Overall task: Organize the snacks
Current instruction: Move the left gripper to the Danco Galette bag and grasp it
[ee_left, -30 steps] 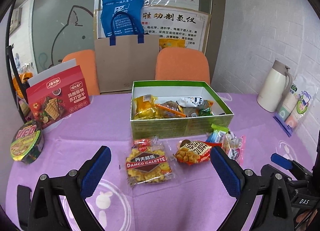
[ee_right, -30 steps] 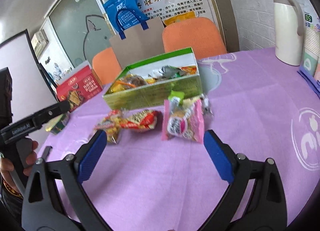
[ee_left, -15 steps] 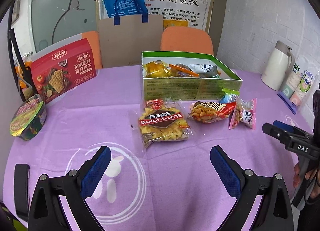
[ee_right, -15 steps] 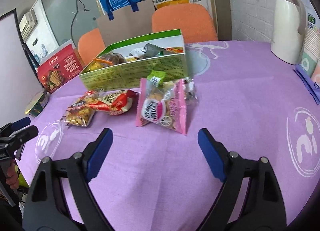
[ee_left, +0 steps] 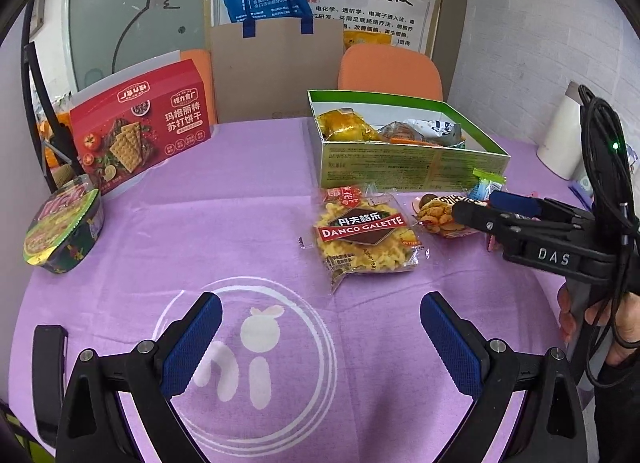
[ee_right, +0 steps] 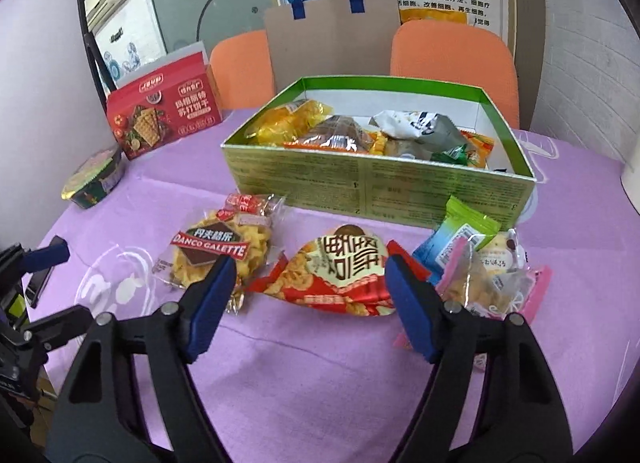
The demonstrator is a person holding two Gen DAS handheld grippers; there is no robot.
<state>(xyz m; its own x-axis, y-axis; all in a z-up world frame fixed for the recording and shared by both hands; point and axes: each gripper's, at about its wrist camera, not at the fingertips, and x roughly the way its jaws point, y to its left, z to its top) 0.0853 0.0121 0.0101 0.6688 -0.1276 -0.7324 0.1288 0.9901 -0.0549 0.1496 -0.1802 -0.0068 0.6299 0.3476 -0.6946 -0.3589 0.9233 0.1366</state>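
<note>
Closing right tongs (ee_right: 308, 295) straddle red snack bag (ee_right: 340, 275), pads not touching; galette pack (ee_right: 212, 255), pink packet (ee_right: 488, 283) crowd both sides; left tongs (ee_left: 320, 343) wide open, empty.

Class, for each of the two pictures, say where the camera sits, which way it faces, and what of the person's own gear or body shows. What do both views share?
Left wrist: sits on the left gripper, looks down across the purple table; shows its open fingers, plus the right gripper and hand.
Right wrist: sits on the right gripper, jaws closing around the red packet, not yet touching; left gripper at the left edge.
Shared: green box, Danco Galette bag, red packet.
</note>
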